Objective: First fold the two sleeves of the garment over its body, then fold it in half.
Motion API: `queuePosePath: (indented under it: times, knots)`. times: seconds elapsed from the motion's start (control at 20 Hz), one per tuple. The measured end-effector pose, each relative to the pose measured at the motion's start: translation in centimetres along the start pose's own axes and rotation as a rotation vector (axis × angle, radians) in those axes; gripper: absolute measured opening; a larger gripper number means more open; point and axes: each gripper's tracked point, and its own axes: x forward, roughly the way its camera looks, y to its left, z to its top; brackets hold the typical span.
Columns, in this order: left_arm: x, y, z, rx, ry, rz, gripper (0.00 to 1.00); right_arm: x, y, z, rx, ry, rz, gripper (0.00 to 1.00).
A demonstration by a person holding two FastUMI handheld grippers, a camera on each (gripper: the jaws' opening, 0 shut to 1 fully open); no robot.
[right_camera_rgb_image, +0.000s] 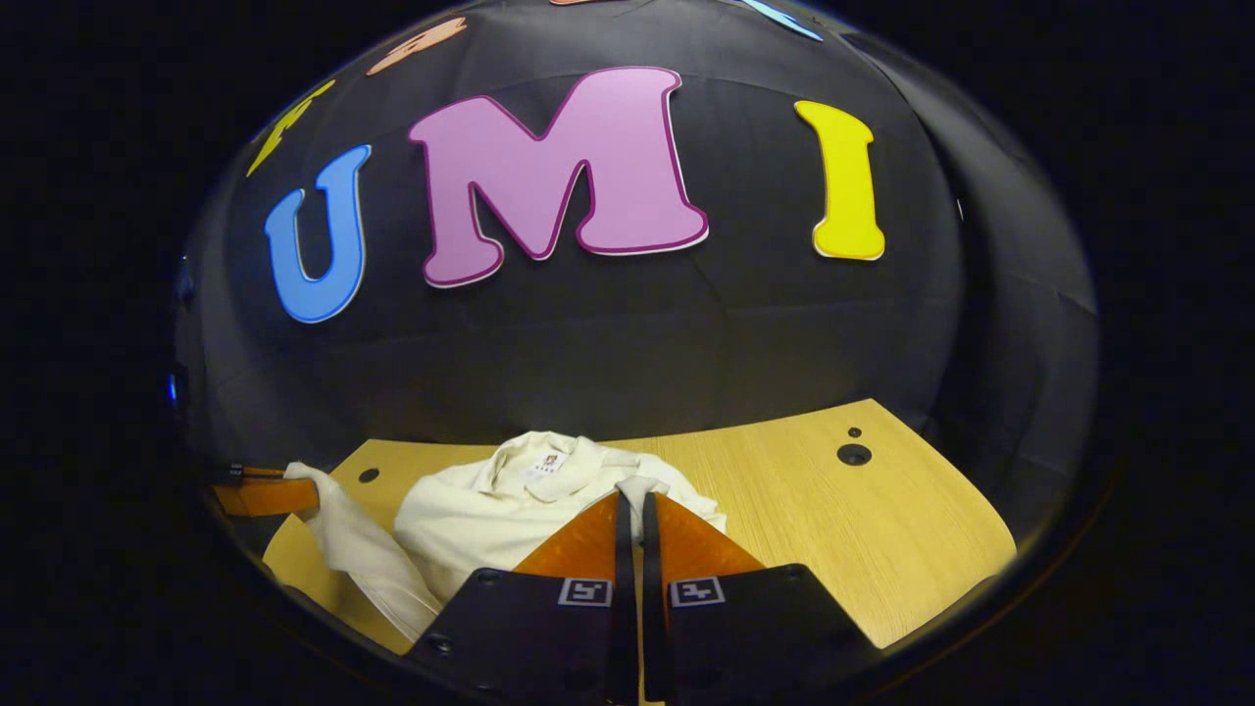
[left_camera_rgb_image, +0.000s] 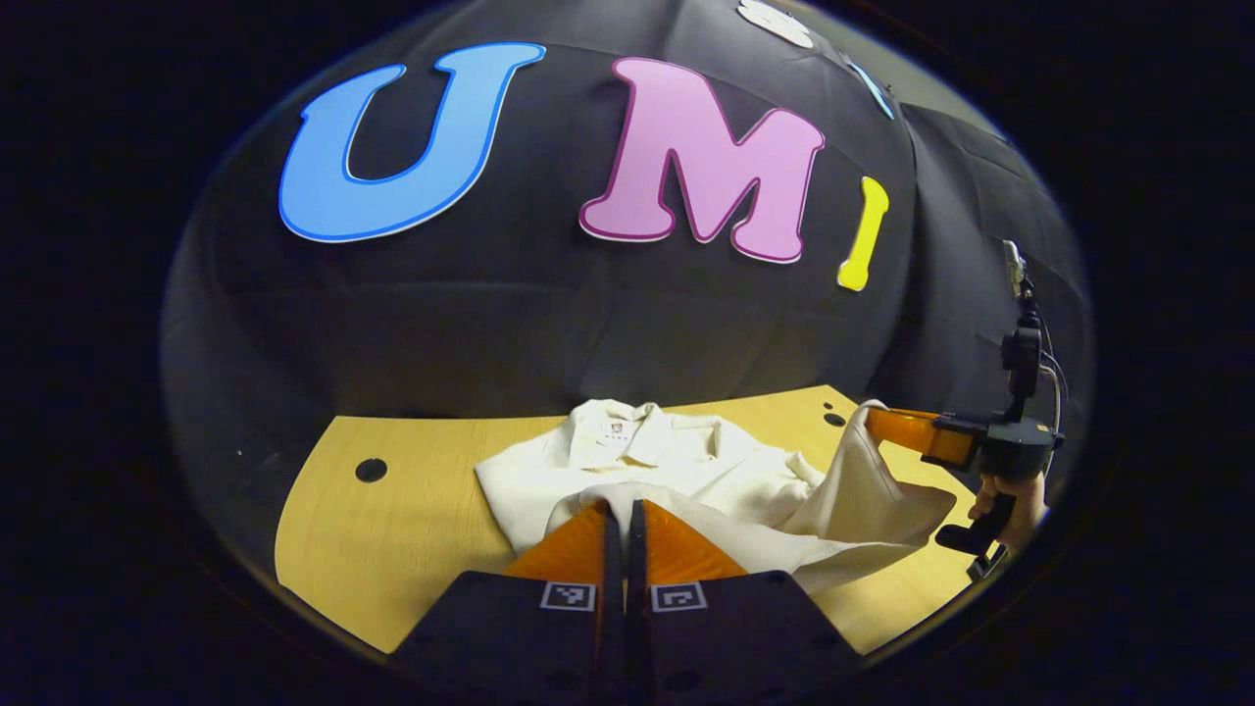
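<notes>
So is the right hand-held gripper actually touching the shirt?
Touching. In the left gripper view, the right hand-held gripper pinches the cream shirt at a lifted fold, and the cloth hangs straight from its fingertips above the wooden table.

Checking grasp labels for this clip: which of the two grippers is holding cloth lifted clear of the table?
The right gripper, seen in the left gripper view: the garment drapes down from its tips. The left gripper pinches cloth low, against the garment on the table.

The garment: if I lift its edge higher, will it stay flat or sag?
Probably sag: the garment already drapes limply from the right tongs and both tongs. It looks thin and light, so likely easy to drag across the table.
</notes>
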Motion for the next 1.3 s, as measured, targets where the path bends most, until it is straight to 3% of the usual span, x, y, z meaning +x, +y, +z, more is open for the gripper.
queuePosePath:
  times: [0.1,0.25,0.4,0.5,0.6,0.65,0.7,0.75,0.85,0.95,1.1,1.3]
  knots:
    - [3.1,2.2,1.2,-0.054,-0.041,0.011,0.06,3.2,-1.0,1.1,0.009,-0.015,-0.047,0.07]
    - [8.6,7.7,1.0,-0.053,-0.065,0.093,0.06,8.0,-2.6,1.8,0.011,-0.041,-0.127,0.07]
    - [13.0,12.3,-1.5,-0.081,-0.031,0.188,0.1,12.9,-3.7,0.4,-0.072,-0.02,-0.188,0.06]
    - [14.4,14.1,-3.1,-0.111,-0.005,0.234,0.18,15.4,-4.2,-1.8,-0.177,0.018,-0.202,0.11]
    - [14.5,14.5,-3.3,-0.108,-0.013,0.242,0.47,16.1,-3.9,-3.4,-0.243,0.04,-0.201,0.23]
    - [14.4,14.0,-3.0,-0.117,-0.022,0.237,0.63,16.0,-3.7,-3.7,-0.251,0.034,-0.192,0.41]
    - [14.6,13.8,-3.0,-0.112,-0.042,0.251,0.74,15.4,-3.5,-3.4,-0.247,0.012,-0.196,0.41]
    - [13.4,12.8,-2.1,-0.106,-0.065,0.241,0.99,15.0,-3.1,-2.9,-0.227,-0.015,-0.183,0.58]
    - [11.4,11.6,-0.6,-0.074,-0.129,0.241,0.96,13.3,-2.7,-2.3,-0.191,-0.056,-0.18,0.82]
    - [9.3,9.8,1.3,-0.042,-0.187,0.246,0.96,10.9,-2.8,-1.1,-0.189,-0.096,-0.187,0.95]
    - [6.2,6.1,3.9,-0.029,-0.267,0.212,0.96,7.1,-3.0,0.8,-0.211,-0.179,-0.21,0.98]
    - [0.2,2.0,5.7,-0.036,-0.329,0.222,0.96,1.4,-2.0,2.1,-0.173,-0.241,-0.189,0.97]
